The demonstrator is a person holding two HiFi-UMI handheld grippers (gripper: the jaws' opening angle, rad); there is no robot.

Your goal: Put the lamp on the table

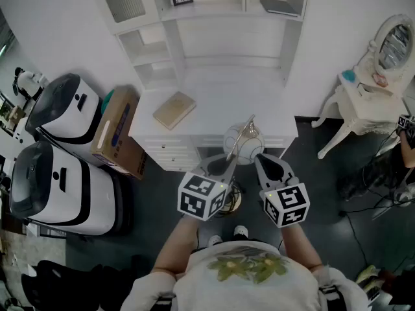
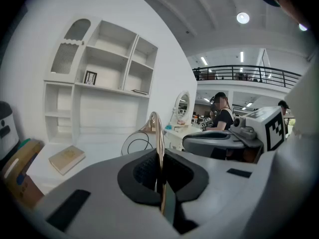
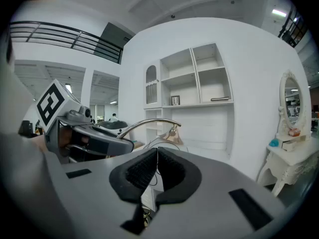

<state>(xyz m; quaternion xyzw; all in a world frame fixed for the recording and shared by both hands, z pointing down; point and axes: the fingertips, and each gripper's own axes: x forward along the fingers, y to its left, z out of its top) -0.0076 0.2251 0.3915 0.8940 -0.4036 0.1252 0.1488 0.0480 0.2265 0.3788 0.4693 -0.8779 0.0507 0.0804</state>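
Leftmost, two white appliances (image 1: 61,109) stand on the floor, with a cardboard box (image 1: 117,135) wedged between them and the white desk (image 1: 220,102). A tan book (image 1: 174,109) lies on the left part of the desktop, under the shelf unit (image 1: 194,18).

My left gripper (image 1: 222,166) is at the desk's front edge; its jaws are clamped on the brass stem of the lamp (image 1: 241,142), which rises upright between the black pads in the left gripper view (image 2: 158,133). The lamp's wire shade sits over the desk's front edge, between my two grippers; whether any part of the lamp rests on the desktop cannot be told.

My right gripper (image 1: 266,165) is just beside the lamp on its right. Its pads are pressed together with a thin black wire of the lamp pinched between them, and the curved brass arm (image 3: 149,125) arcs above.

Far right, a white vanity table (image 1: 363,102) with an oval mirror (image 1: 393,44) stands apart from the desk
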